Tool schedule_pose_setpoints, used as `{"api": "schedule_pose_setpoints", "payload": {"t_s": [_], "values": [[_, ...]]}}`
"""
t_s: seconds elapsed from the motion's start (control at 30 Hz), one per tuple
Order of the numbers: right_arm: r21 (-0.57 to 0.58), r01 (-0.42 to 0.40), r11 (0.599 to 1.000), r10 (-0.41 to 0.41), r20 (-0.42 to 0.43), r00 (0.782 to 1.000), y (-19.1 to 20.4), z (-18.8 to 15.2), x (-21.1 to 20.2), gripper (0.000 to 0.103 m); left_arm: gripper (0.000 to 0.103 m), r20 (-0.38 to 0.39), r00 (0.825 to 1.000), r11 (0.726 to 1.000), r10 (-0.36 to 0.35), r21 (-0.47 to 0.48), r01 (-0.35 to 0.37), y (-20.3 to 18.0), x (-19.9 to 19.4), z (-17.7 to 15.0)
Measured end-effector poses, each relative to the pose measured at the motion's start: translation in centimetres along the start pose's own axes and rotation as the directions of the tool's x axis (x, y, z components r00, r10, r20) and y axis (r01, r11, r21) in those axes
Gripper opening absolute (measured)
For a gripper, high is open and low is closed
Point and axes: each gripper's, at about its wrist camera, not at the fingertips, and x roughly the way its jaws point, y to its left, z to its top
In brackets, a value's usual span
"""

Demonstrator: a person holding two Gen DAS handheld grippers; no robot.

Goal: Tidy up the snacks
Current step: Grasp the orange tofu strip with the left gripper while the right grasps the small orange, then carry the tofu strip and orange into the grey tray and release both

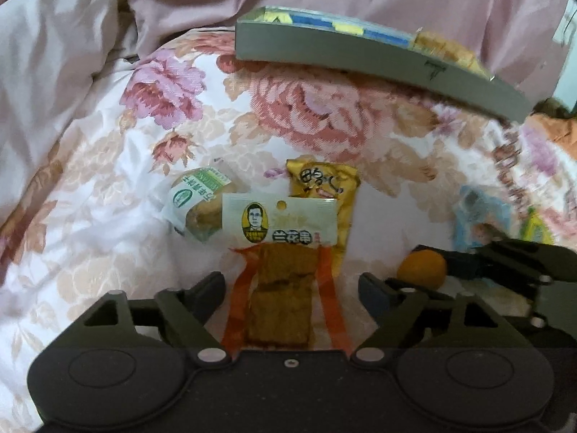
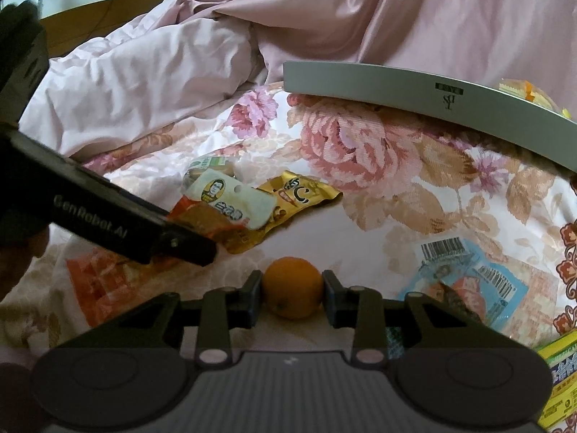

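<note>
Left wrist view: left gripper (image 1: 292,281) hangs over a floral quilt (image 1: 108,216), jaws wide apart, pads touching nothing. Between them lies a tofu pack (image 1: 281,252), white label w/ a printed portrait, brown contents, orange edges. Its far end overlaps a yellow pack (image 1: 324,184); a green-white pack (image 1: 198,205) sits just left of it. Gray box (image 1: 360,61) lies farther back on the quilt w/ blue & yellow packs inside. At right, the right gripper (image 1: 447,270) comes in from the side, tips on an orange (image 1: 420,269). Blurred blue pack (image 1: 476,216) beyond it.

Right wrist view: right gripper (image 2: 293,294) is closed on the orange (image 2: 293,290), pads pressing both sides; fruit sits low on the quilt (image 2: 360,144), can't tell if lifted. Left gripper's black body crosses from the left edge, its tip over the tofu pack (image 2: 223,205). Yellow pack (image 2: 299,195) just right of that. Blue barcode pack (image 2: 468,274) lies to the right; box (image 2: 396,90) behind, near pink bedding (image 2: 144,72).
</note>
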Motion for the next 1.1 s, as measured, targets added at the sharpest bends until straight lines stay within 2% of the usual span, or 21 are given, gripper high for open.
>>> {"api": "schedule_pose_setpoints", "payload": {"t_s": [0.07,0.17,0.2,0.3,0.43,0.63,0.93,1.1], "values": [[-0.003,0.007,1.000,-0.007,0.001,1.000,0.1,0.0,0.0,0.039,0.081,-0.009,0.999,0.999,0.031,0.017,-0.030,-0.5,0.5,0.1],[0.000,0.013,1.000,-0.013,0.002,1.000,0.1,-0.1,0.0,0.039,0.068,0.007,0.997,0.995,0.076,0.067,-0.076,-1.2,0.5,-0.1],[0.003,0.013,1.000,-0.013,0.002,1.000,0.1,-0.1,0.0,0.039,0.064,0.010,0.997,0.994,0.079,0.071,-0.080,-1.1,0.4,-0.2],[0.003,0.015,1.000,-0.015,0.001,1.000,0.0,-0.1,0.0,0.039,0.062,0.007,0.998,0.997,0.066,0.047,-0.067,-0.6,0.1,-0.1],[-0.005,0.026,1.000,-0.026,-0.002,1.000,0.3,0.0,-0.1,0.039,0.054,0.019,0.999,0.999,0.045,0.022,-0.045,-0.4,-0.9,-0.1],[-0.059,0.067,0.996,-0.068,-0.015,0.998,1.5,0.1,-0.5,0.038,0.051,0.010,1.000,1.000,0.026,0.012,-0.026,-0.4,-1.6,-0.6],[-0.034,0.078,0.996,-0.078,-0.002,0.997,1.5,0.1,-1.6,0.038,0.050,0.043,0.999,1.000,0.008,0.001,-0.008,-0.6,-3.0,-1.4],[-0.025,0.078,0.997,-0.078,-0.003,0.997,1.3,0.0,-1.7,0.038,0.050,0.081,0.997,0.999,-0.005,-0.036,0.008,-0.3,-4.1,-1.2]]}}
